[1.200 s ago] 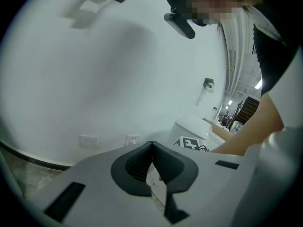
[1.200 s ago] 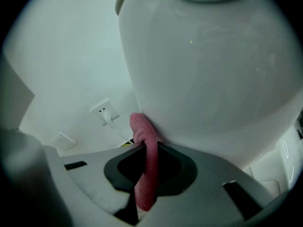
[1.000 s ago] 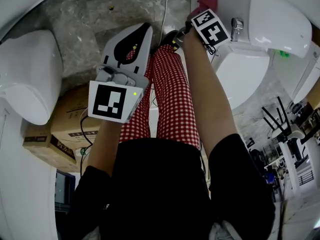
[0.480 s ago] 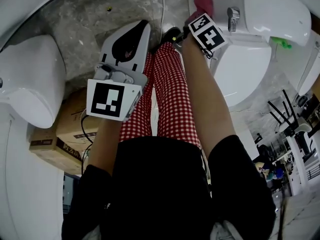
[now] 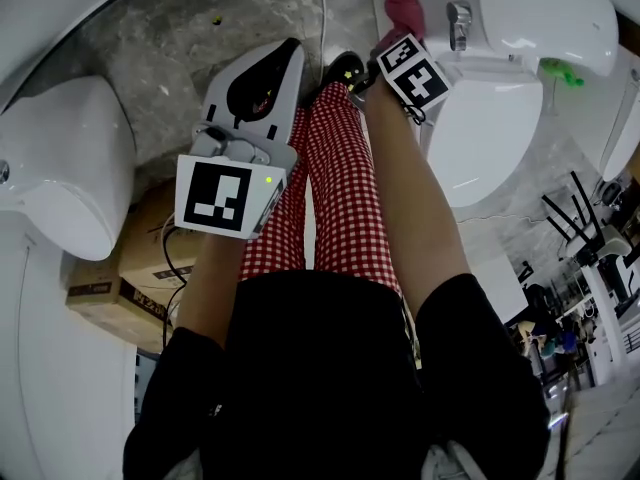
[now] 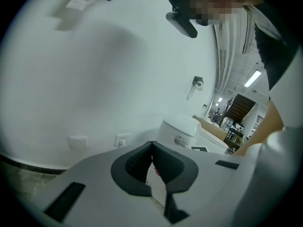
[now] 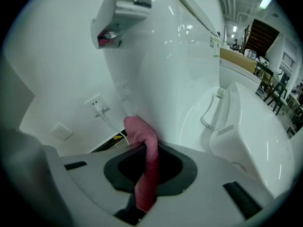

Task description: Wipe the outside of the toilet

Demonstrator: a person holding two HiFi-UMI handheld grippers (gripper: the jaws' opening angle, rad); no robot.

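Toilet [image 5: 490, 133] at 1 o'clock, my right gripper [image 7: 146, 176] pinching pink cloth [image 7: 147, 155], cloth tip against the tank [image 7: 165, 65], my left gripper [image 6: 156, 174] at 11 o'clock, jaws pressed together, nothing between

I read this as showroom or test hall: toilet [image 5: 490, 138], second toilet [image 5: 60, 158] near, cardboard boxes [image 5: 135, 248] on stone floor [image 5: 170, 38], strip lights [image 6: 253, 78] overhead.

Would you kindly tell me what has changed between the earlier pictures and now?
The right gripper has drawn the pink cloth slightly along the toilet tank, toward the person. Its tongs stay shut on the cloth; the left gripper stays where it was, tongs shut and empty.
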